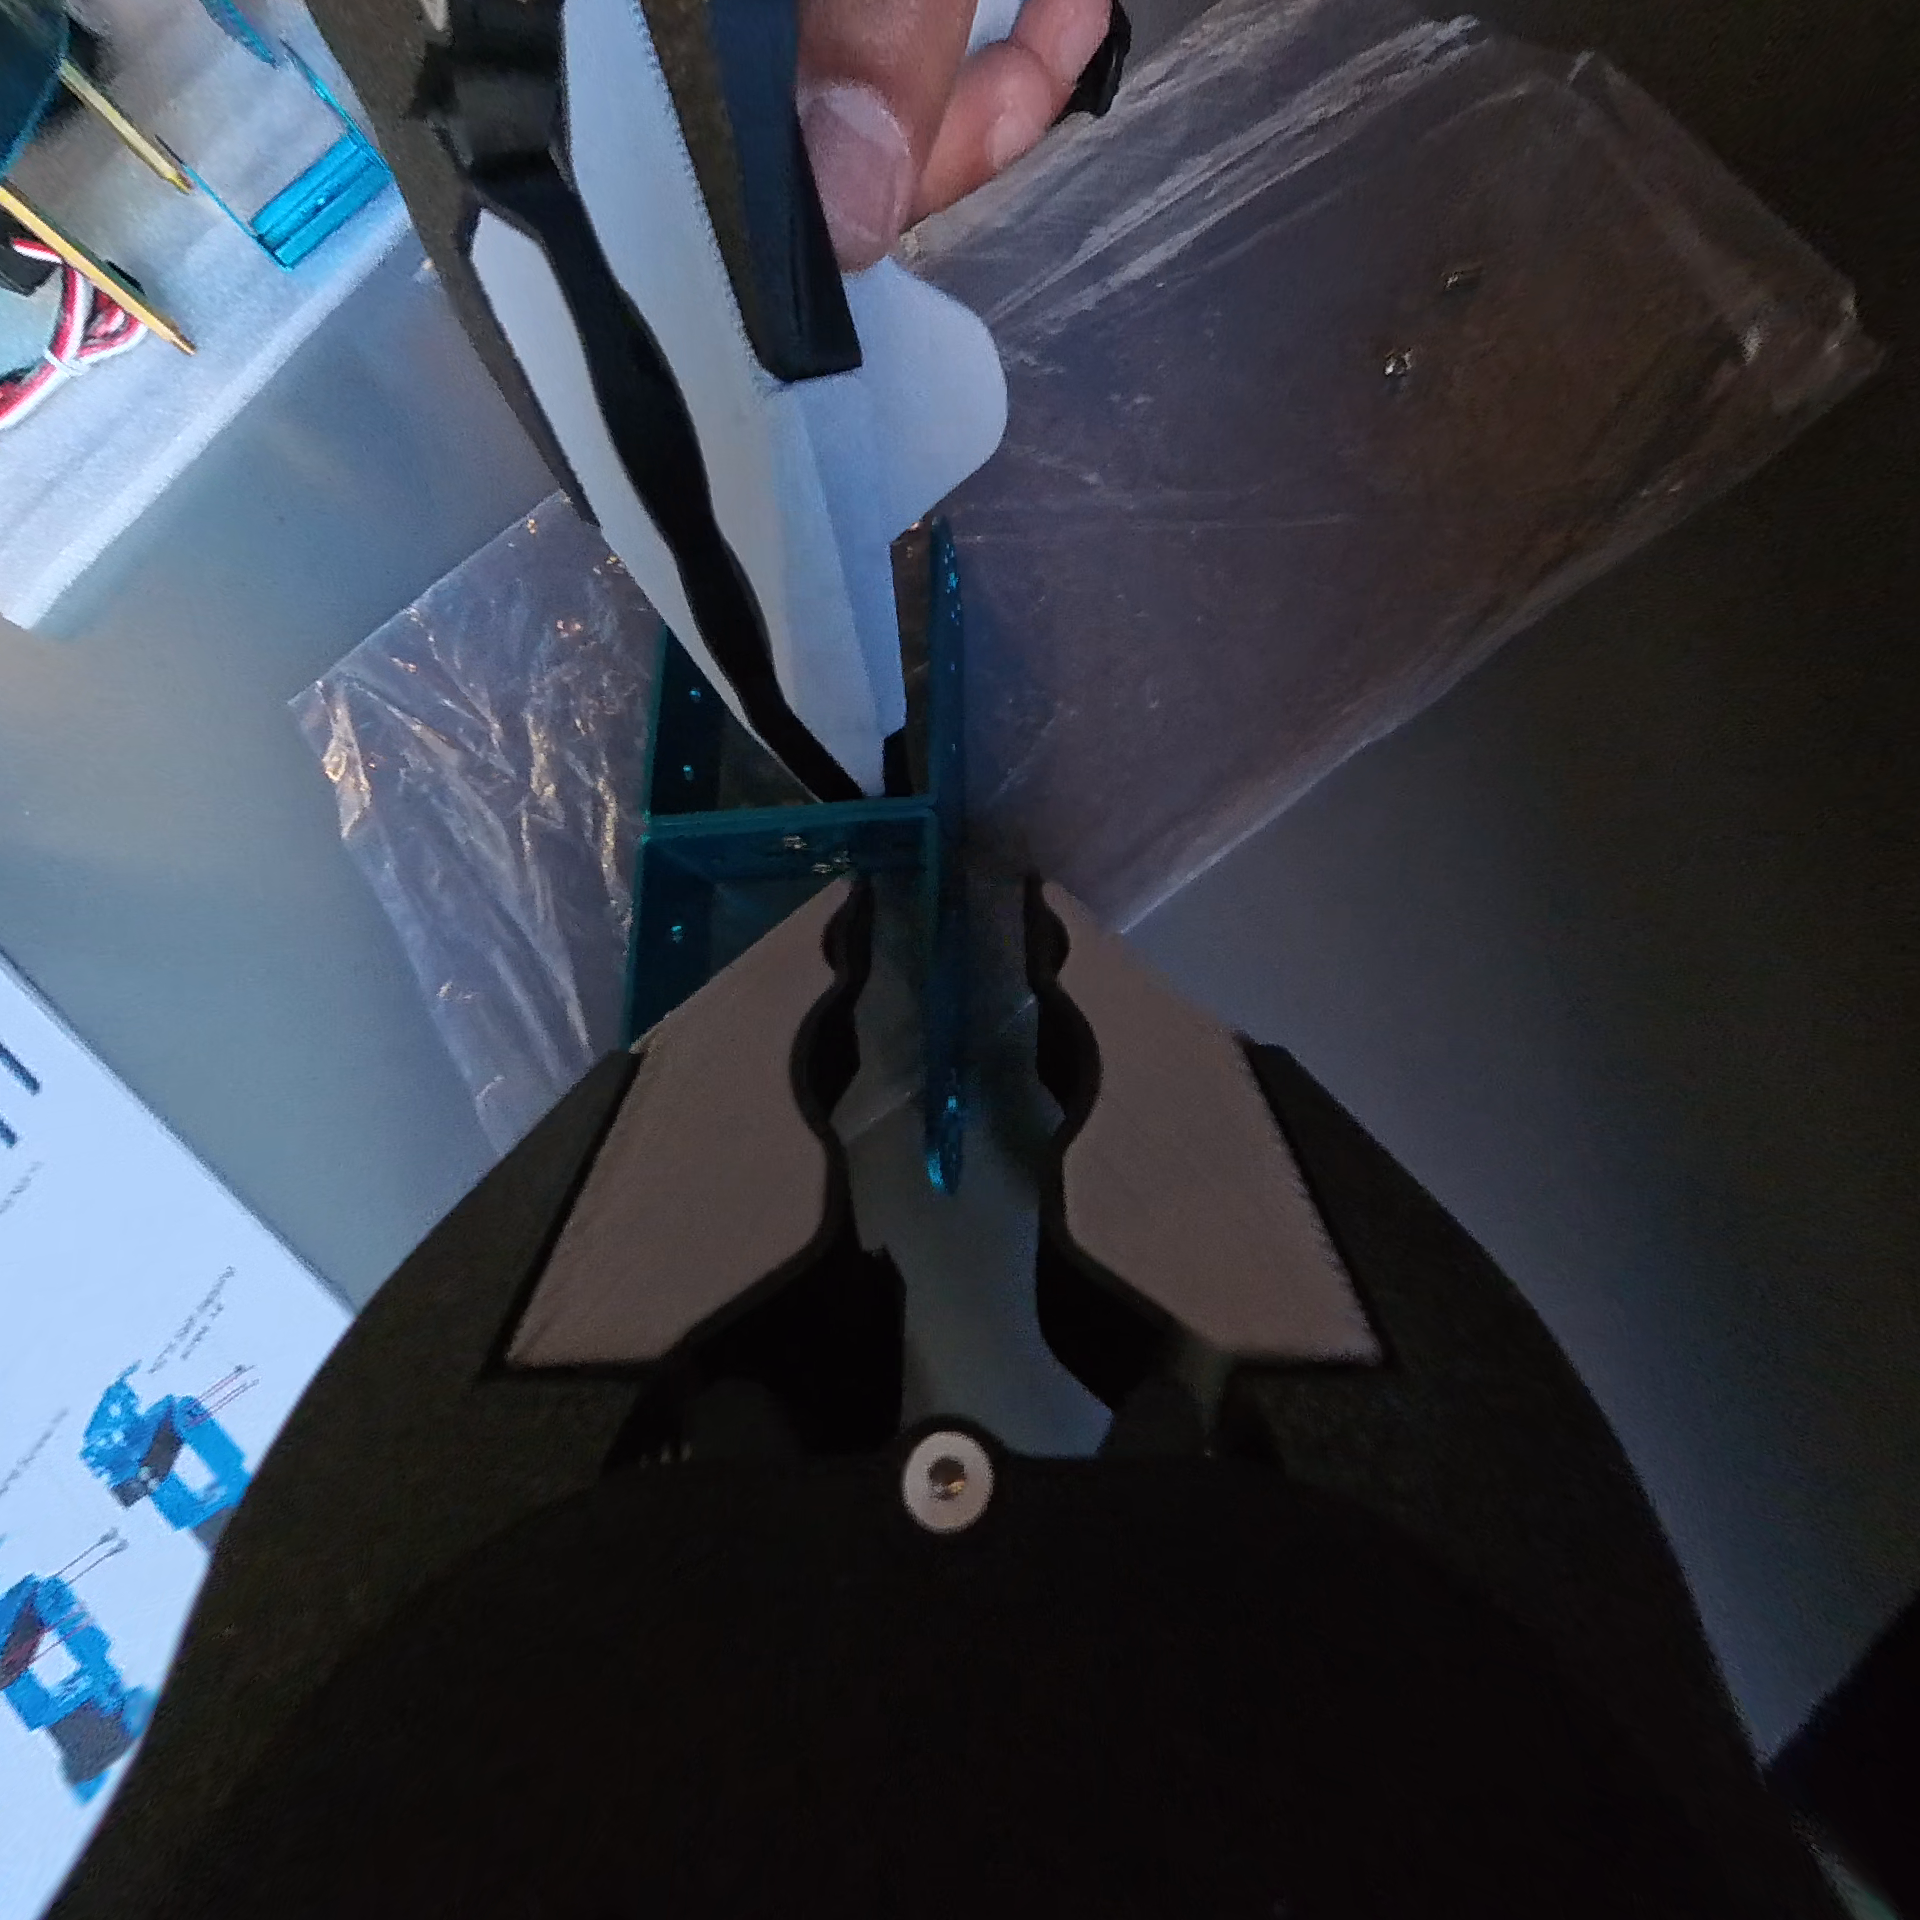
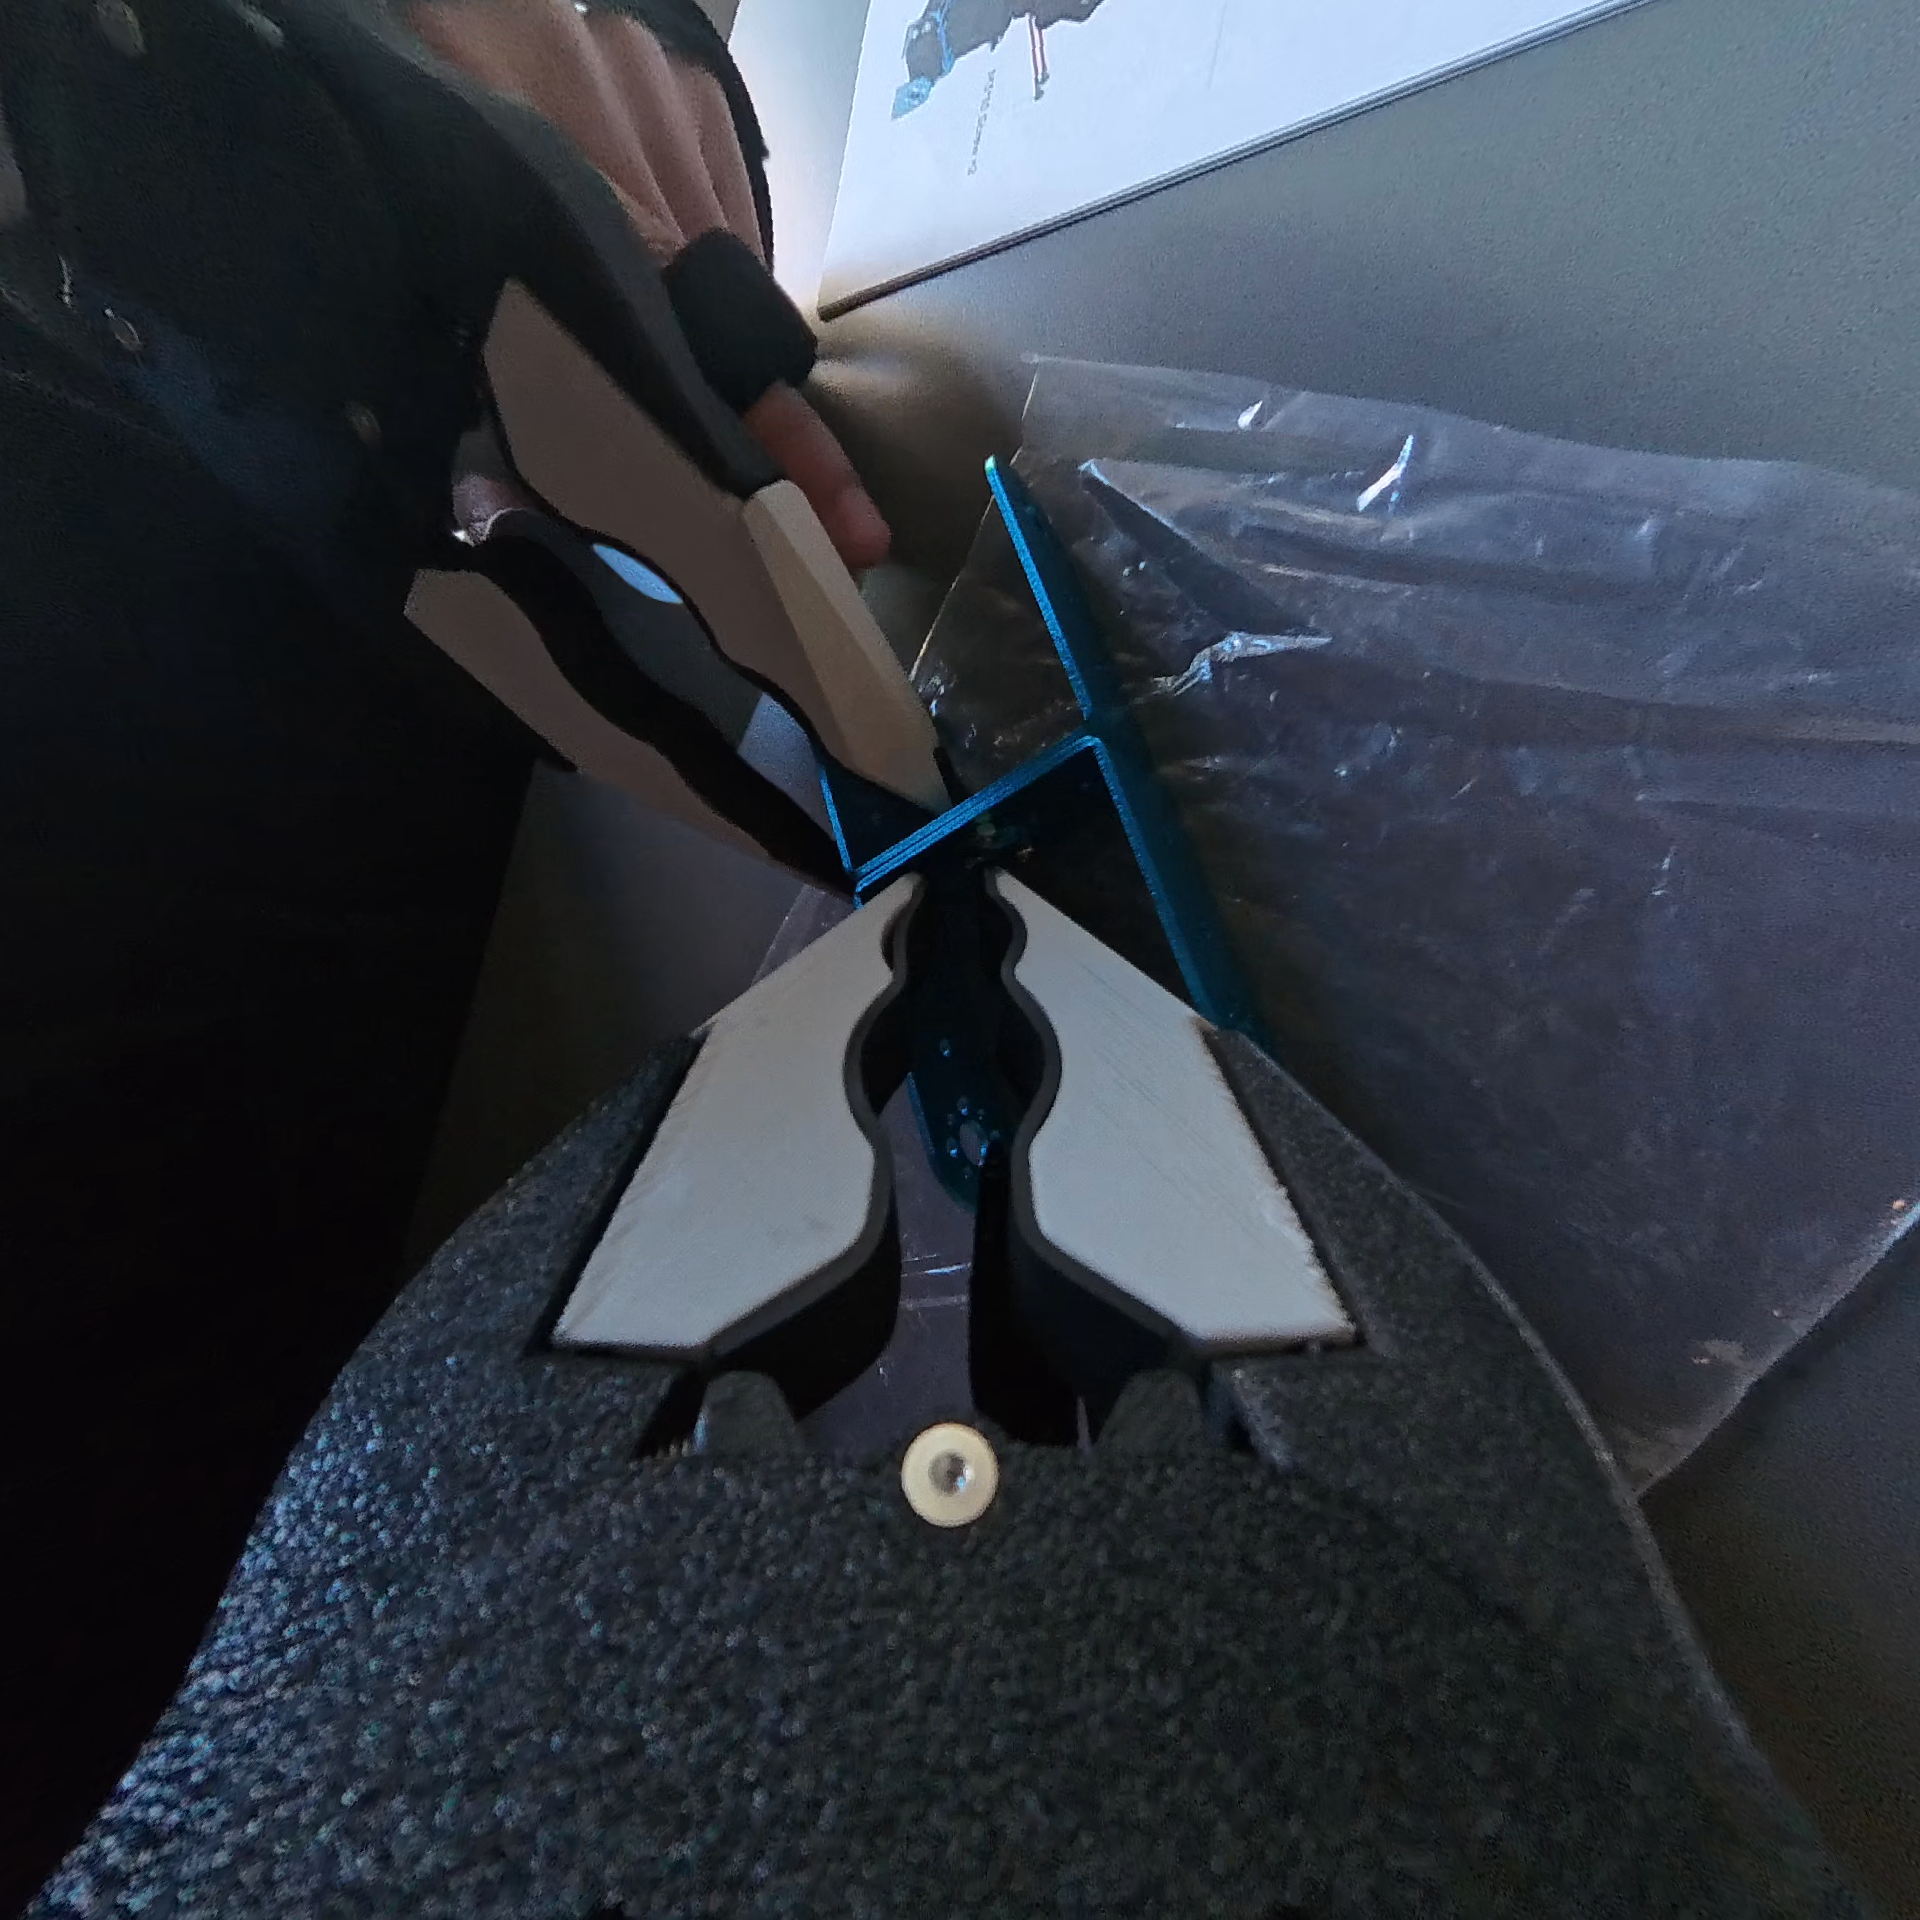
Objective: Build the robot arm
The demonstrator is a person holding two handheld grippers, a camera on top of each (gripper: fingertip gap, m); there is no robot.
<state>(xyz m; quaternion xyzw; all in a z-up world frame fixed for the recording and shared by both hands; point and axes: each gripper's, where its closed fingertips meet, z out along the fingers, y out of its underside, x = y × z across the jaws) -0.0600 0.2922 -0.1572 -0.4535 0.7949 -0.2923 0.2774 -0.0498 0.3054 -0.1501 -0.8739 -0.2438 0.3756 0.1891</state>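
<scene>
Both grippers meet at a blue metal bracket (image 1: 790, 836), an anodised piece with flat perforated plates joined at right angles, held just above a sheet of clear plastic bag (image 1: 488, 727) on the grey table (image 1: 208, 790). In the left wrist view the left gripper (image 1: 940, 894) has its fingers spread partway, with one long thin plate of the bracket running edge-on between them; the fingertips sit just at the bracket's cross plate, and whether they press on the metal cannot be told. The right gripper (image 1: 868, 774) comes down from above with its tips nearly closed at the far side of the same cross plate, a person's bare fingers (image 1: 862, 156) behind it. In the right wrist view the right gripper (image 2: 956, 883) shows a narrow gap at its tips, which touch the bracket's edge, while a plate of the bracket lies between its fingers lower down. The left gripper (image 2: 894, 821) reaches in from the upper left, held by a hand in a black fingerless glove (image 2: 738, 322). A white printed sheet (image 1: 94, 1351) with blue diagrams lies nearby on the table, and other blue parts (image 1: 312, 208) rest farther off.
</scene>
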